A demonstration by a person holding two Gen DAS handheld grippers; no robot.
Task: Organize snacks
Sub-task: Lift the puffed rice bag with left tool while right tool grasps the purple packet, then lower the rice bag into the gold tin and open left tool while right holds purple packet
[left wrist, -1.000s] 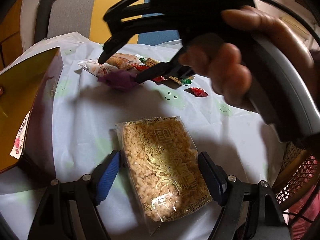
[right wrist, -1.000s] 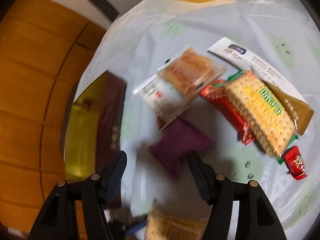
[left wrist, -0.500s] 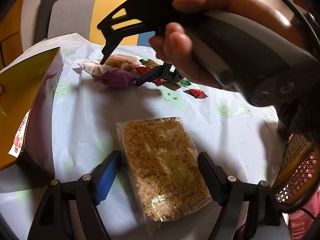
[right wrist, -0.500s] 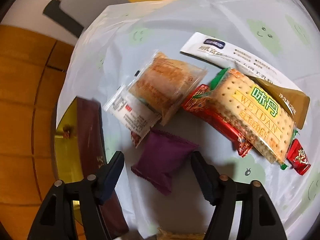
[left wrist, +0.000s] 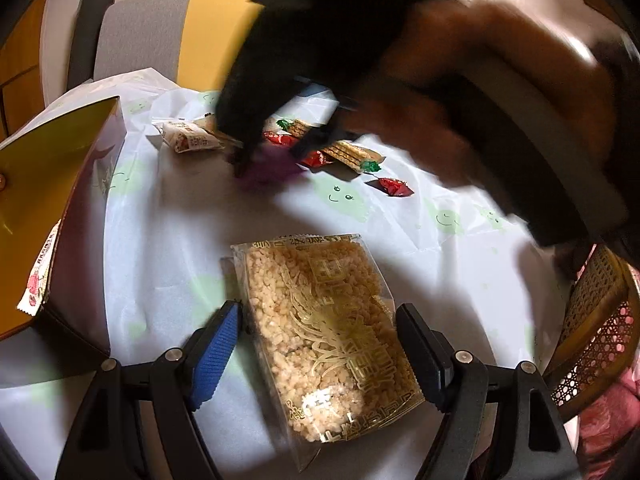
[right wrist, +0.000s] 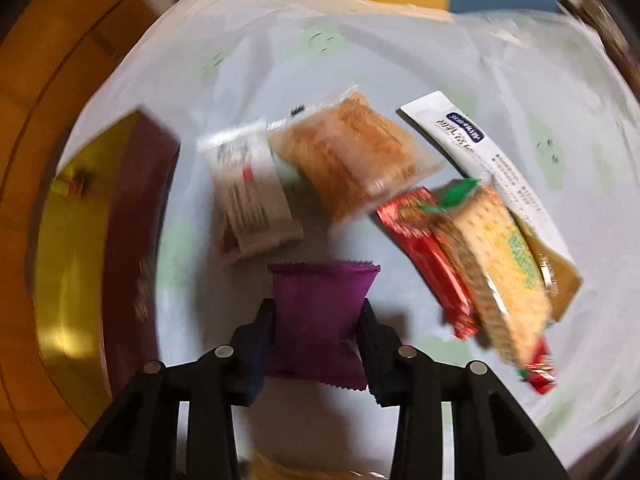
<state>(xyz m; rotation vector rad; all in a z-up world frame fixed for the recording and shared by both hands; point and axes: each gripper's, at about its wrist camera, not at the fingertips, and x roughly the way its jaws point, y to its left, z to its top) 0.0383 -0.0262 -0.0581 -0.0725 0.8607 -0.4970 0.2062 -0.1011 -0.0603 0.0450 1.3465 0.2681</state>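
A purple snack packet (right wrist: 320, 320) lies between the fingers of my right gripper (right wrist: 318, 344), which is shut on it; it also shows in the left wrist view (left wrist: 268, 168) under the blurred right gripper (left wrist: 272, 152). My left gripper (left wrist: 316, 344) is open with its fingers either side of a clear pack of puffed rice cake (left wrist: 324, 328) on the table. A pile of snacks lies beyond: a white packet (right wrist: 248, 196), an orange pastry pack (right wrist: 352, 156), a red bar (right wrist: 424, 256), a cracker pack (right wrist: 504, 268) and a white sachet (right wrist: 480, 148).
An open box with a gold inside and maroon walls (left wrist: 44, 200) stands at the left of the table, also in the right wrist view (right wrist: 132, 232). A small red candy (left wrist: 394, 187) lies apart. A chair (left wrist: 160, 40) stands behind the table, a wicker chair (left wrist: 592, 320) at right.
My right gripper has come down over the purple packet and closed on it. My left gripper has stayed open around the rice cake pack.
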